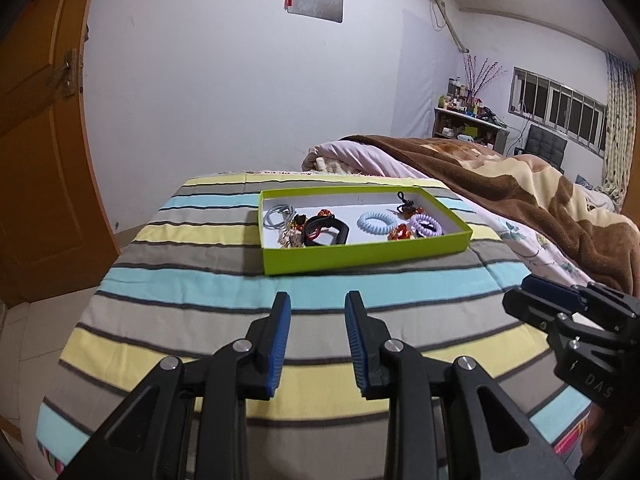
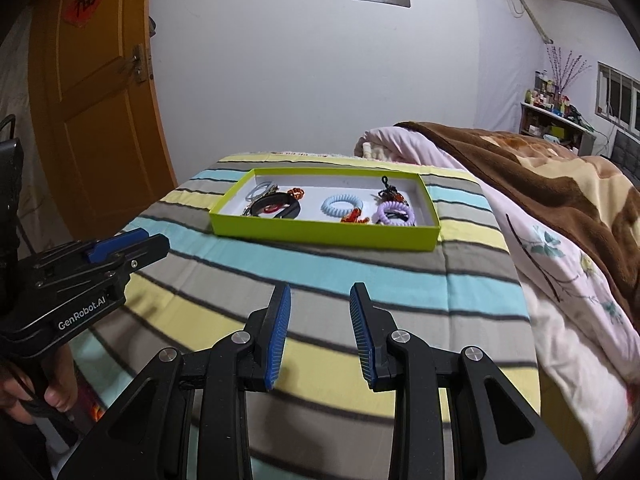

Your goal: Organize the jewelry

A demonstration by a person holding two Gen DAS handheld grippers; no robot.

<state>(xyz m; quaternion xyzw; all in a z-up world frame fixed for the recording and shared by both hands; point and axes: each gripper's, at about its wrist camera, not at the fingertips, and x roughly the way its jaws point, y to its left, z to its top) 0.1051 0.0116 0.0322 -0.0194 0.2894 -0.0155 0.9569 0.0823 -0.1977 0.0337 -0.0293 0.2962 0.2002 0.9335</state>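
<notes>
A lime green box (image 1: 360,254) (image 2: 320,234) lies on the striped bed cover (image 1: 200,280) (image 2: 360,272). Inside are a light blue coil hair tie (image 1: 375,222) (image 2: 342,205), a purple coil tie (image 1: 426,224) (image 2: 394,213), a black band (image 1: 326,232) (image 2: 276,206), grey hair ties (image 1: 278,214) (image 2: 259,191), orange-red trinkets (image 1: 401,233) (image 2: 354,216) and a black charm (image 1: 406,204) (image 2: 388,190). My left gripper (image 1: 318,300) is open and empty, short of the box; it also shows in the right wrist view (image 2: 132,246). My right gripper (image 2: 320,292) is open and empty; it shows at the right of the left wrist view (image 1: 560,300).
A brown and cream blanket (image 1: 520,200) (image 2: 540,168) and a pink floral quilt (image 2: 560,272) lie to the right of the cover. An orange door (image 1: 36,140) (image 2: 96,100) stands left. A shelf with bottles (image 1: 468,120) is at the far wall.
</notes>
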